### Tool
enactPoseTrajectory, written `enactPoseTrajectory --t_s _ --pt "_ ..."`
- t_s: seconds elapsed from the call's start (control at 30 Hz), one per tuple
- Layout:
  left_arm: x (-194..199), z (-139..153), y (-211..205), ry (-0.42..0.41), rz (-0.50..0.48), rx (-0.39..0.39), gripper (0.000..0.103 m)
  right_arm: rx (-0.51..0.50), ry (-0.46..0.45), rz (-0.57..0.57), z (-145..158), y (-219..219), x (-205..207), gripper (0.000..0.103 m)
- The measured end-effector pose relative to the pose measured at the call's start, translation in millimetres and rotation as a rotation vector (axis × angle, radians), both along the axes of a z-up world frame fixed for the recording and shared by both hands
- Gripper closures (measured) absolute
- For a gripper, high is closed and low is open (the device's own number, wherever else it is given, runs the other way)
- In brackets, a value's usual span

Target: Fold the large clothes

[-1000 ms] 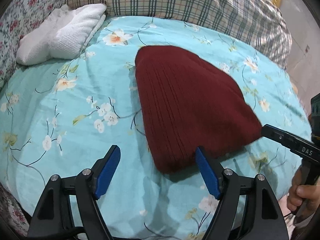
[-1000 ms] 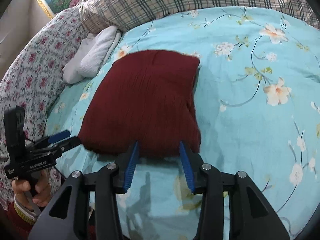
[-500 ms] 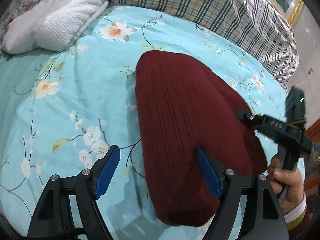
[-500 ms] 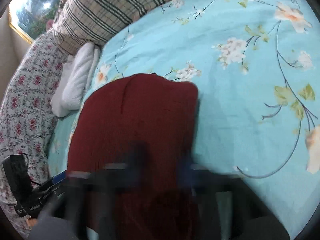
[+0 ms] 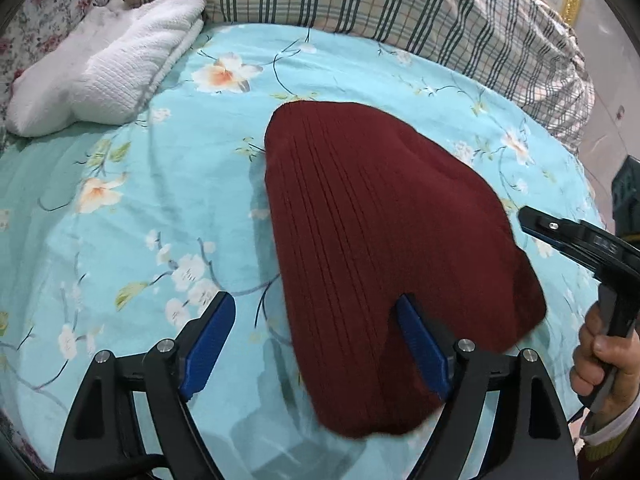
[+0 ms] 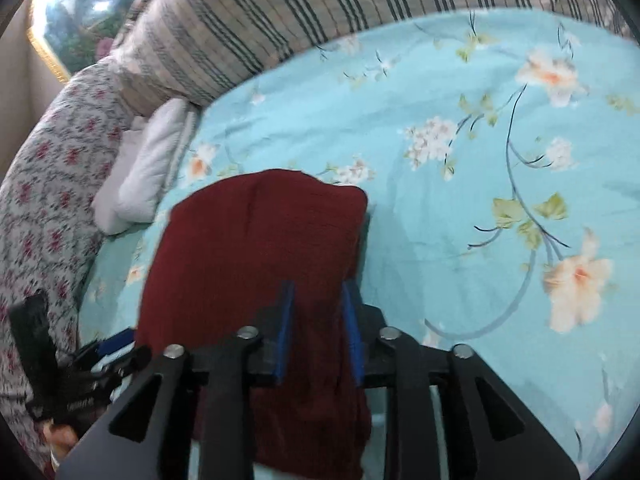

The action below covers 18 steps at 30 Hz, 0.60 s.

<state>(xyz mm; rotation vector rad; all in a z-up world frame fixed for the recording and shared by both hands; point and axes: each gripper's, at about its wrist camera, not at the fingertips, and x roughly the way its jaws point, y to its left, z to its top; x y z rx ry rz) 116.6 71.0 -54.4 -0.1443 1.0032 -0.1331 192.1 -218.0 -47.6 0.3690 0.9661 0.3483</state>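
Observation:
A dark red ribbed knit garment lies folded on the turquoise floral bedsheet. My left gripper is open, its blue pads astride the garment's near left edge. In the right wrist view the same garment fills the middle, and my right gripper hovers over its near right part with the blue pads partly closed; cloth shows between and below them. The right gripper also shows in the left wrist view, beside the garment's right edge.
A white folded towel lies at the far left of the bed. A plaid pillow runs along the back. A floral quilt lies on the left side. A framed picture hangs behind.
The right gripper has moved forward over the garment's near right edge and its pads have narrowed. The left gripper has pulled back slightly and stays open.

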Motion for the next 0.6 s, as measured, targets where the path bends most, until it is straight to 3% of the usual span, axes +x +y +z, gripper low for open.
enactPoseTrajectory --t_s 0.07,0.1,0.2,0.27,0.43,0.53,0.6 --pt "-13 4 -1 0.0 -0.003 0.007 0.018 -0.01 -0.029 0.039 10 2 -22 0.038" --pt "-20 4 -1 0.002 -0.006 0.01 0.018 -0.023 -0.039 0.054 13 4 -31 0.035" --pt "-44 3 -6 0.014 -0.033 0.04 0.018 -0.087 -0.047 0.106 15 13 -60 0.031" --pt "-61 0 -12 0.027 -0.054 0.09 0.018 -0.144 -0.042 0.146 12 21 -79 0.026" --pt "-95 -7 -20 0.051 -0.085 0.222 0.018 -0.223 -0.002 0.249 3 31 -122 0.024" --pt "-108 7 -16 0.028 -0.083 0.254 0.018 -0.228 0.0 0.271 13 29 -137 0.019" --pt "-115 22 -14 -0.001 -0.07 0.265 0.017 -0.238 -0.036 0.277 30 27 -147 0.01"
